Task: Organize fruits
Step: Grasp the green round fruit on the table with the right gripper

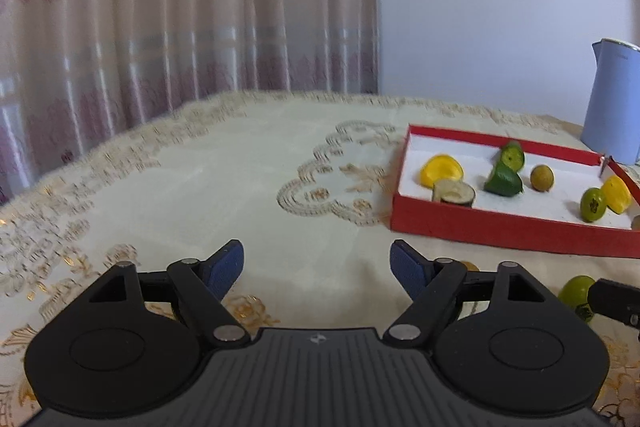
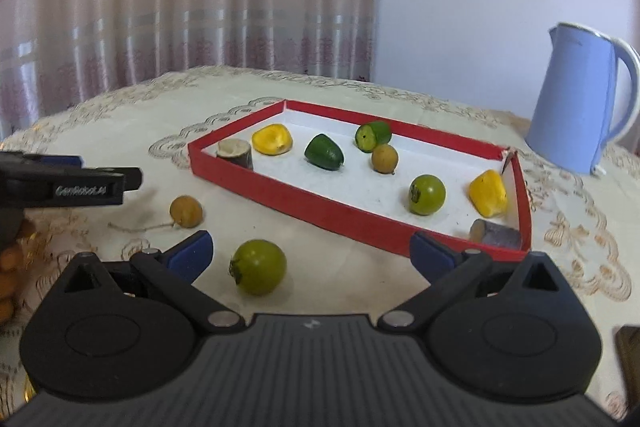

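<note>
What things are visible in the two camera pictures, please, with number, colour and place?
Tray: one, red walls, white inside, on the table.
Yellow fruit pieces: two, inside the tray, one at each end.
Dark green pieces: two, inside the tray, toward its far side.
Round green fruit: one inside the tray; another on the cloth in front of the right claw.
Small brown fruit: one inside the tray; another on the cloth.
Grey stubs: two, in tray corners.
Kettle: one, light blue, behind the tray.
Tablecloth: one, cream, embroidered.
Curtain: pink, behind the table.
Left claw: open, empty.
Right claw: open, empty.
</note>
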